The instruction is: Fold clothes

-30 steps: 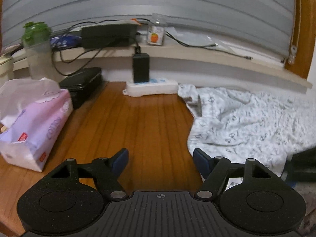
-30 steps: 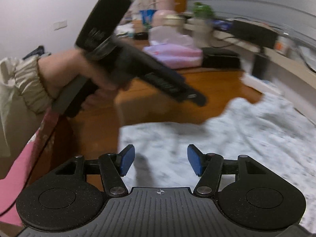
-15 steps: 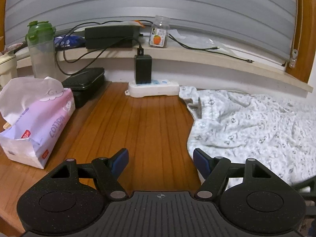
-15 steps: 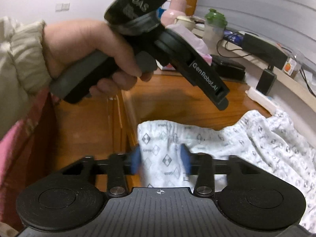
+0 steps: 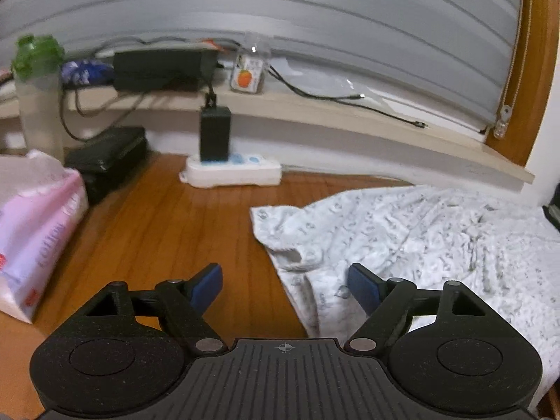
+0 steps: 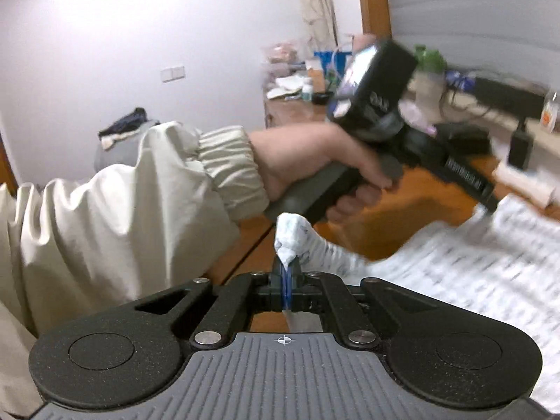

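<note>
Right claw [image 6: 287, 280] is clamped tight on a bunched corner of the white patterned garment [image 6: 472, 280]; blue pads pressed together with a wad of fabric sticking up just beyond the tips. Rest of the garment trails off to the right of that claw, spread over the wooden worktop [image 6: 395, 220], motion-blurred. Above the pinched corner, the person's left hand [image 6: 315, 157] grips the handle of the left claw unit, cream sleeve [image 6: 122, 217] with elastic cuff behind it; that unit points out over the cloth. Left claw [image 5: 285, 287] is wide apart, gripping nothing: left pad over bare wood, right pad over the garment's edge, so the cloth's near-left hem runs between the two fingers. From the left wrist view the garment [image 5: 420, 238] lies crumpled on the right half of the worktop [image 5: 168, 231], one folded-over corner pointing toward the back. Further out: white power strip [image 5: 231, 175] against the back wall with a black adapter [image 5: 214, 134] plugged in, black case [image 5: 108, 161] left of it, pink tissue pack [image 5: 35, 238] at the far left edge, clear bottle with green lid [image 5: 36, 94] behind that. Ledge [image 5: 350, 119] above carries a black box, cables and a small jar [image 5: 248, 73] with an orange label. Grey blind fills the background.
</note>
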A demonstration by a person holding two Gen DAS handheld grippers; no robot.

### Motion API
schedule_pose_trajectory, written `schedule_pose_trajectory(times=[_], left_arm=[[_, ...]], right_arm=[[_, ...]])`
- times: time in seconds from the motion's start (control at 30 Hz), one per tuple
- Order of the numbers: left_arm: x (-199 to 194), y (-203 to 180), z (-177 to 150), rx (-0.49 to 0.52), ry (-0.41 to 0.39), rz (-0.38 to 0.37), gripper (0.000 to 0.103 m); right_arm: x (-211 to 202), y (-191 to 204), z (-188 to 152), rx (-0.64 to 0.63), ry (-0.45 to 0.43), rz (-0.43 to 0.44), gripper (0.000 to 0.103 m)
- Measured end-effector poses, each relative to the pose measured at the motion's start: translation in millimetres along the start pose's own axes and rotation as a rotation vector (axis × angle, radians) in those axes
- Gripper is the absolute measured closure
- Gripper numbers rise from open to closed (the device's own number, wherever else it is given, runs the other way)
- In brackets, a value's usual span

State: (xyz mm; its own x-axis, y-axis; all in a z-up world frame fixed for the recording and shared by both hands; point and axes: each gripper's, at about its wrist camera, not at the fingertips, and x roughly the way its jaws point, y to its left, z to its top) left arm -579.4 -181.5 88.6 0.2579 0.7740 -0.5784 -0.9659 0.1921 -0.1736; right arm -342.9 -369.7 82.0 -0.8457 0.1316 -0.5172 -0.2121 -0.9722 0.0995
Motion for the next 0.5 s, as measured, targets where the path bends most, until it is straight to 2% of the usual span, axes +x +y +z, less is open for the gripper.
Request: schedule_pose_trajectory(times=[0.07, 0.2, 0.33, 0.43, 0.47, 0.5], left_arm=[[12, 4, 1, -0.023, 0.022, -0.016, 0.021], [40, 16, 11, -0.106, 0.048, -0.067, 0.030], [65, 27, 26, -0.172, 0.048, -0.070, 0.030], [82, 30, 36, -0.172, 0.071, -0.055, 0.032], [89, 27, 38, -0.145, 0.084, -0.038, 0.035], [94, 24, 39, -0.114, 0.089, -0.021, 0.043]], right_arm=[[-6, -3, 0, 0.000, -0.006, -0.019, 0.101], [-13, -10, -1, 0.010, -0.019, -0.049, 0.101], [-16, -12, -7, 0.014, -0.027, -0.057, 0.101], [-15, -16, -8, 0.014, -0.037, -0.059, 0.101], [-15, -18, -8, 0.014, -0.040, -0.056, 0.101], [-16, -18, -7, 0.012, -0.044, -0.050, 0.101]])
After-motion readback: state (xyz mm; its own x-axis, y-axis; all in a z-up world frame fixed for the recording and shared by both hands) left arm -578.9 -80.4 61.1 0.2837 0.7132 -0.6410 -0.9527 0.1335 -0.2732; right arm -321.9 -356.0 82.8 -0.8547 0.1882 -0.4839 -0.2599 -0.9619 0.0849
